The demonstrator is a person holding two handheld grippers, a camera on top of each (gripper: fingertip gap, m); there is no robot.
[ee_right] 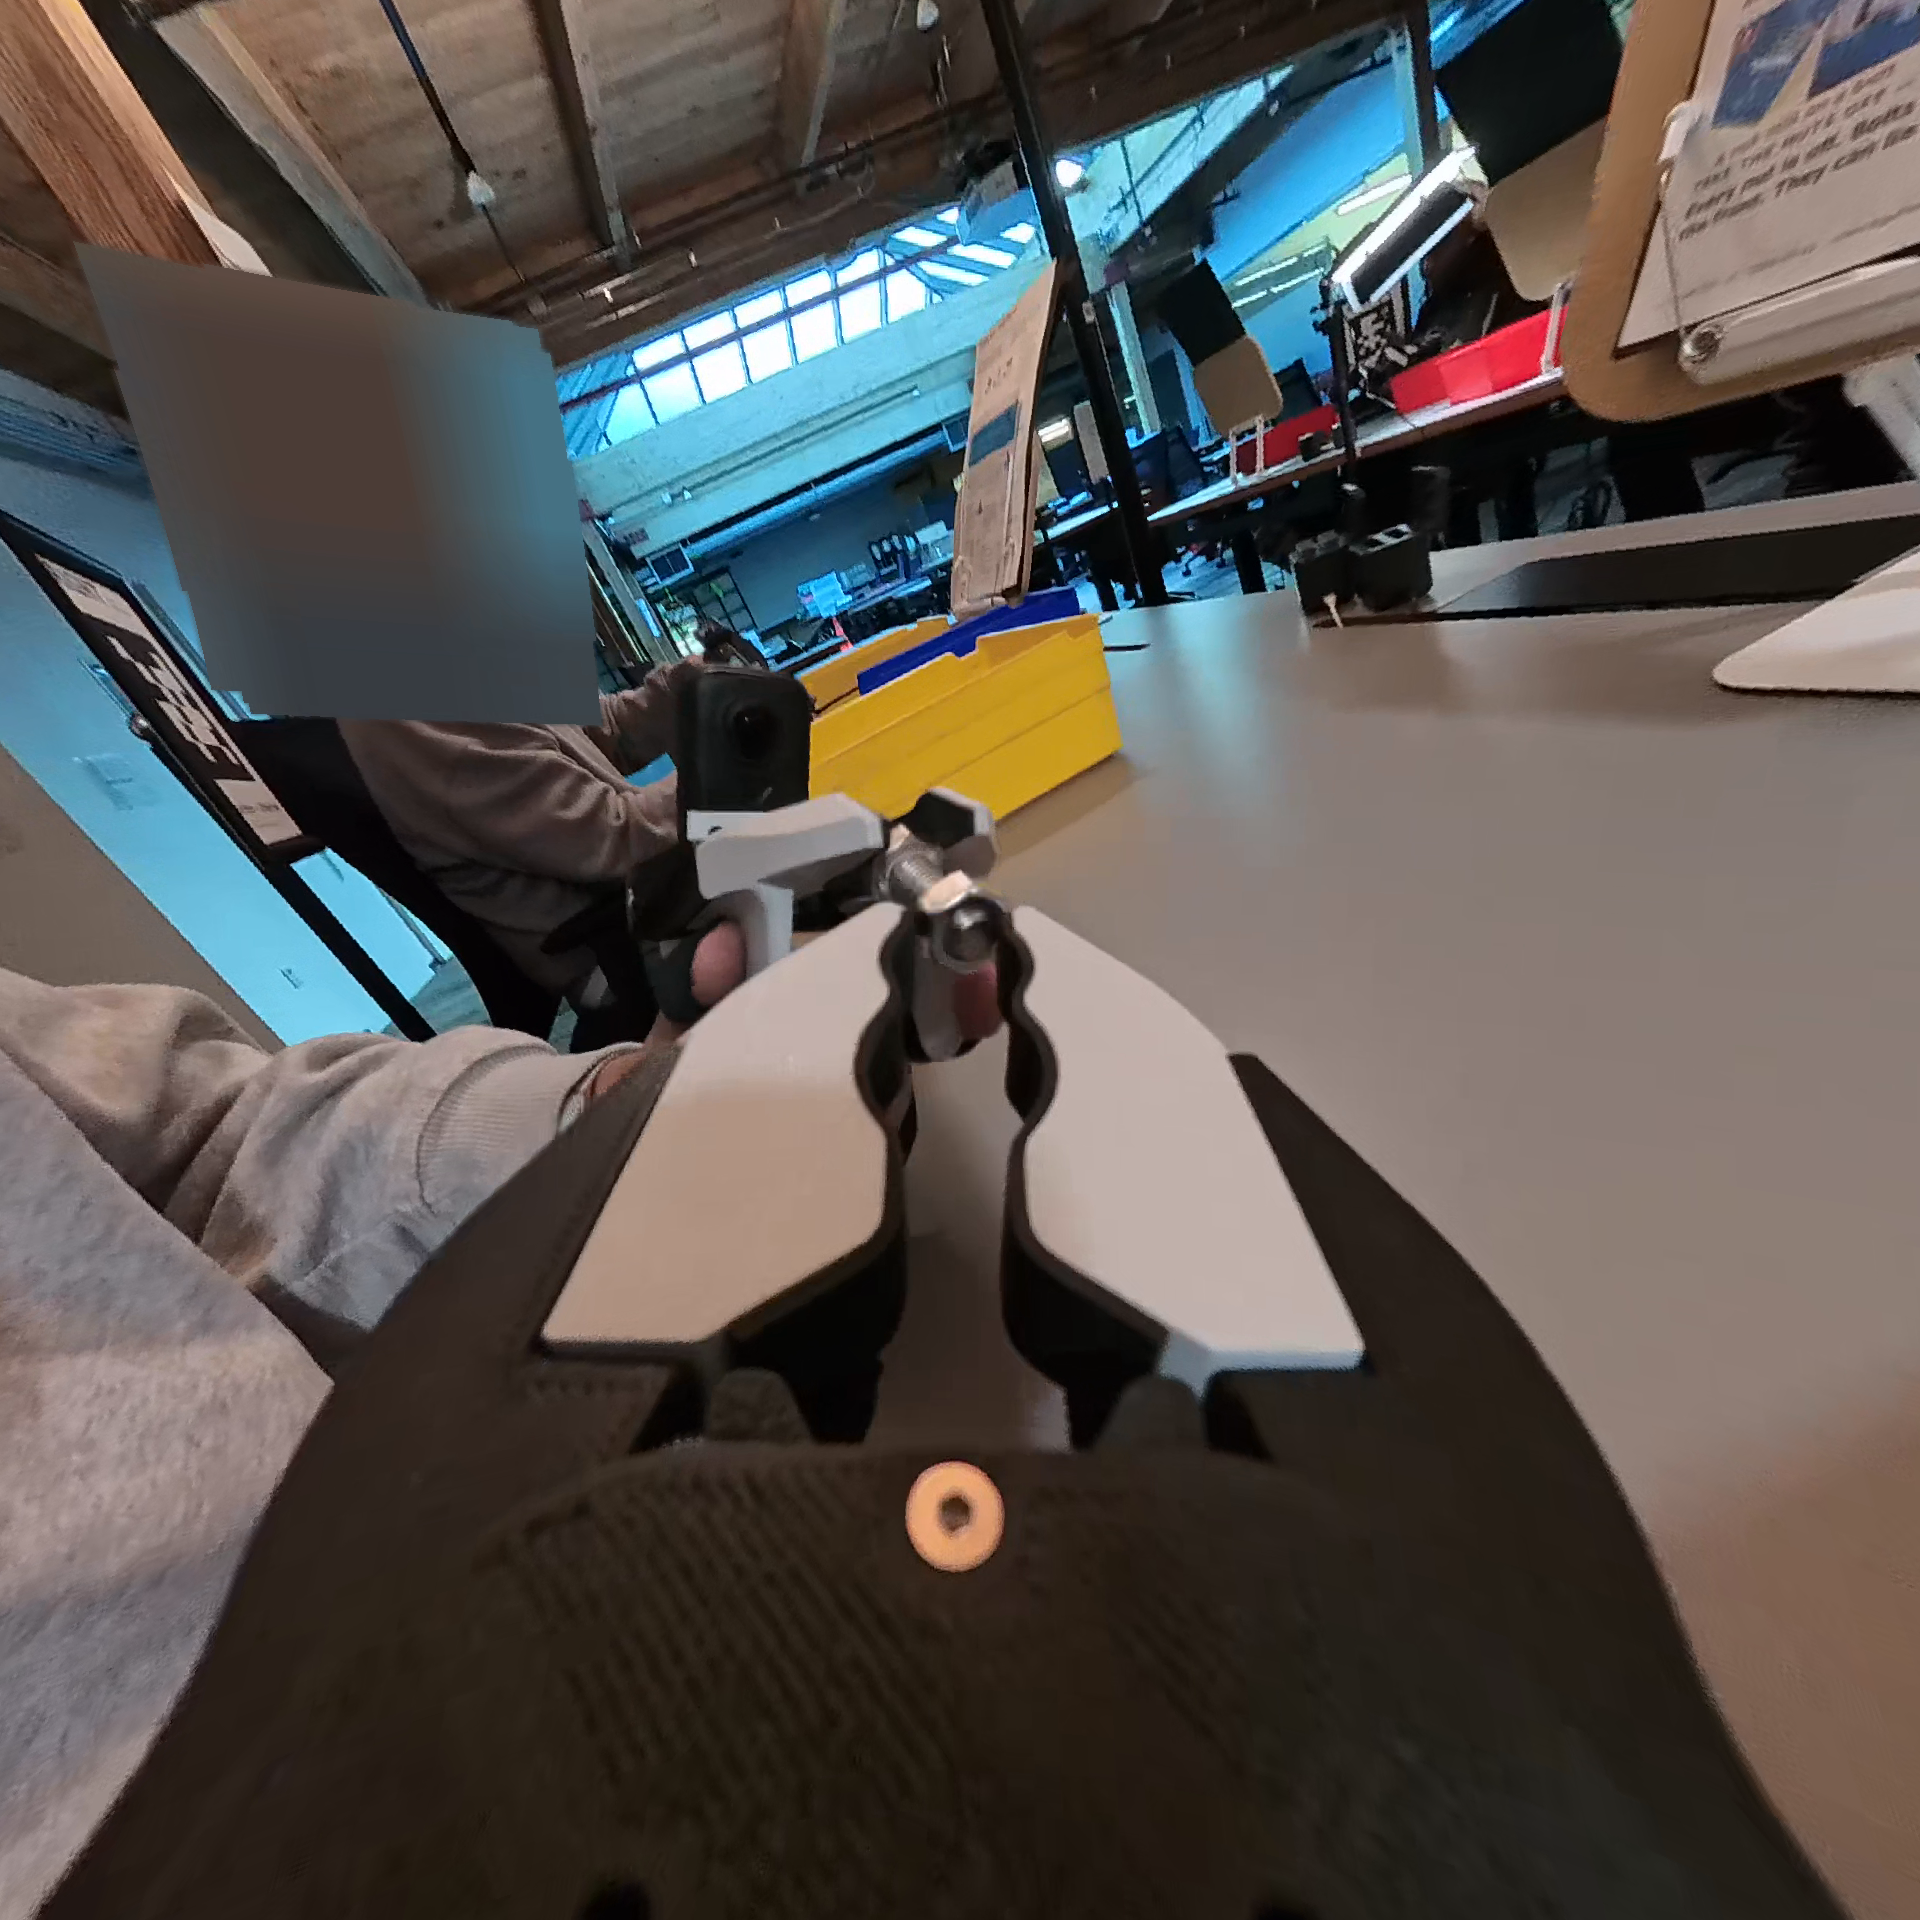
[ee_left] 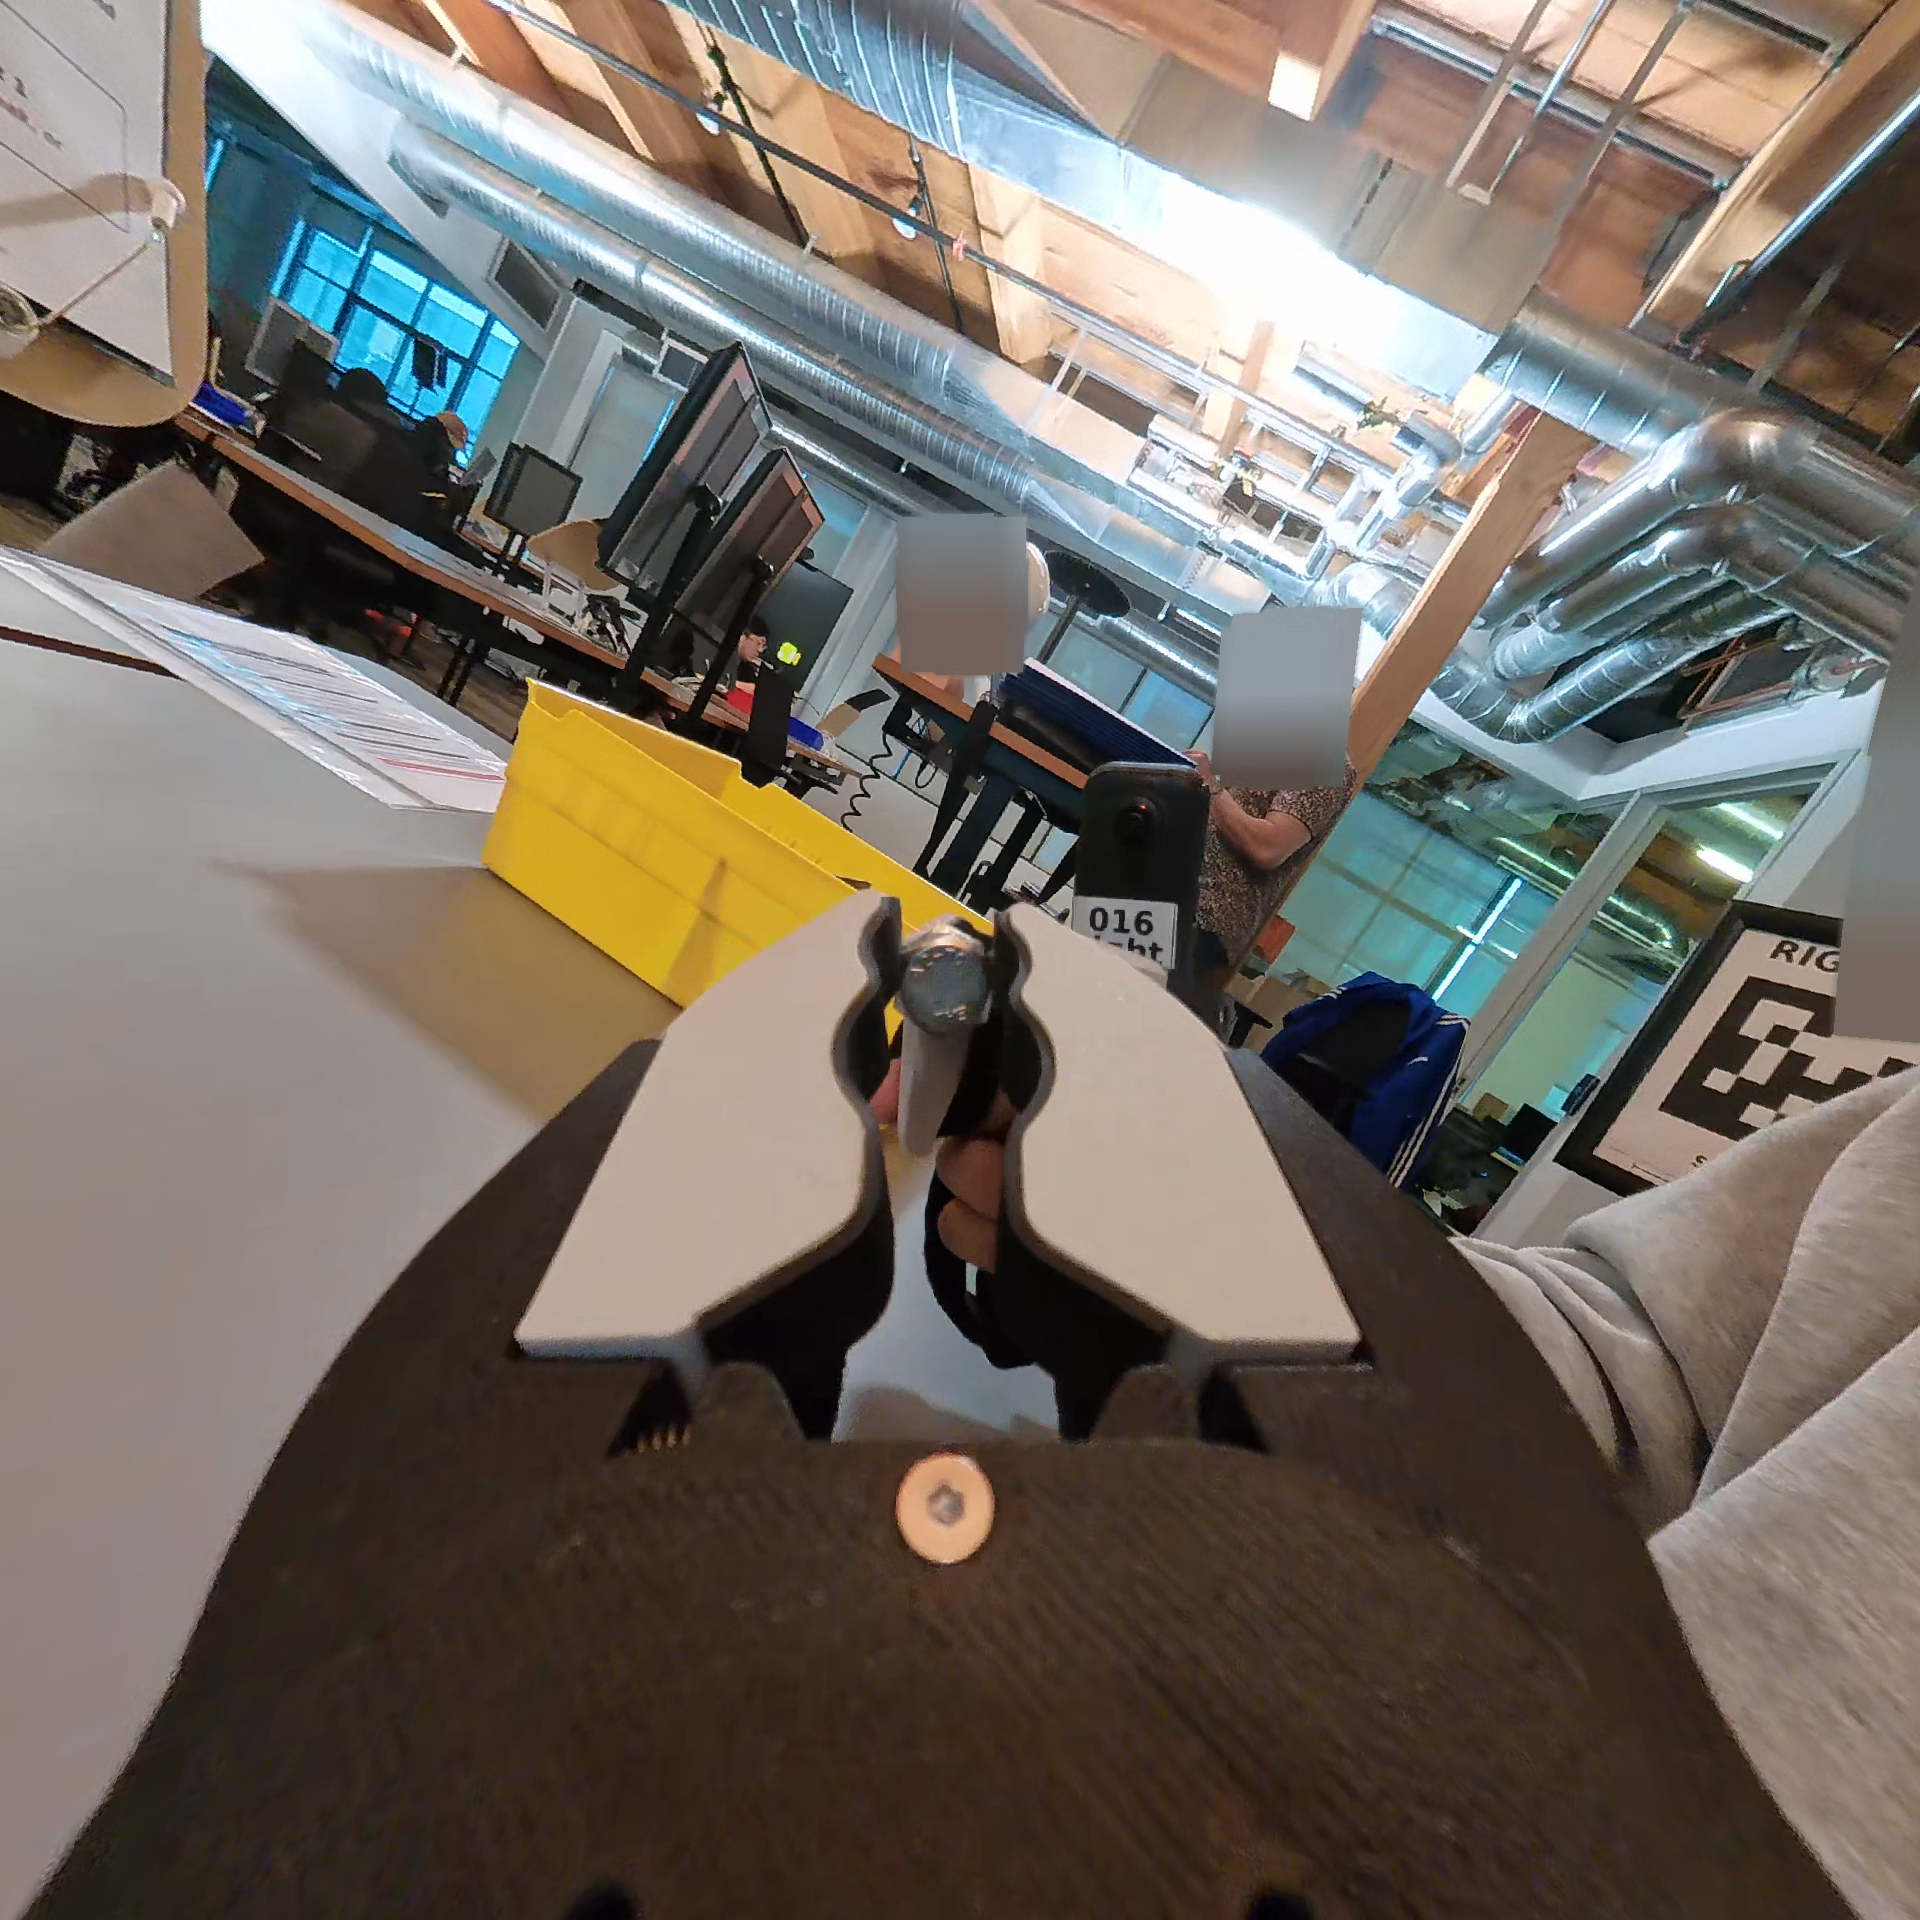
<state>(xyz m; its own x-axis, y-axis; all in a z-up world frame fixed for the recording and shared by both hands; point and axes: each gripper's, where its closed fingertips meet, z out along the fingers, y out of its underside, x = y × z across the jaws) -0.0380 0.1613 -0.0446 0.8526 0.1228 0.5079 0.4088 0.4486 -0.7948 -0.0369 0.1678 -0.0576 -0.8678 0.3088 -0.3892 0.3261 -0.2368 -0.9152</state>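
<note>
My left gripper (ee_left: 943, 966) is shut on the hex head of a silver bolt (ee_left: 940, 982), held above the grey table (ee_left: 208, 1039). My right gripper (ee_right: 956, 935) faces it and is shut on a silver nut (ee_right: 961, 925) at the bolt's threaded end (ee_right: 909, 878). In the right wrist view the left gripper's white fingers (ee_right: 790, 842) come in from the left, with its black camera (ee_right: 743, 743) behind. In the left wrist view the right gripper's camera (ee_left: 1138, 821) stands just behind the bolt. A gloved hand (ee_left: 971, 1174) shows between the jaws.
A yellow bin (ee_left: 623, 831) sits on the table just beyond the grippers; in the right wrist view it (ee_right: 977, 707) has a blue bin (ee_right: 966, 634) behind it. A laminated sheet (ee_left: 312, 696) lies at the left. A sign stand's white base (ee_right: 1829, 634) and black blocks (ee_right: 1361, 566) stand at the right. Only a small space, under 4 cm, lies between the two pairs of fingers.
</note>
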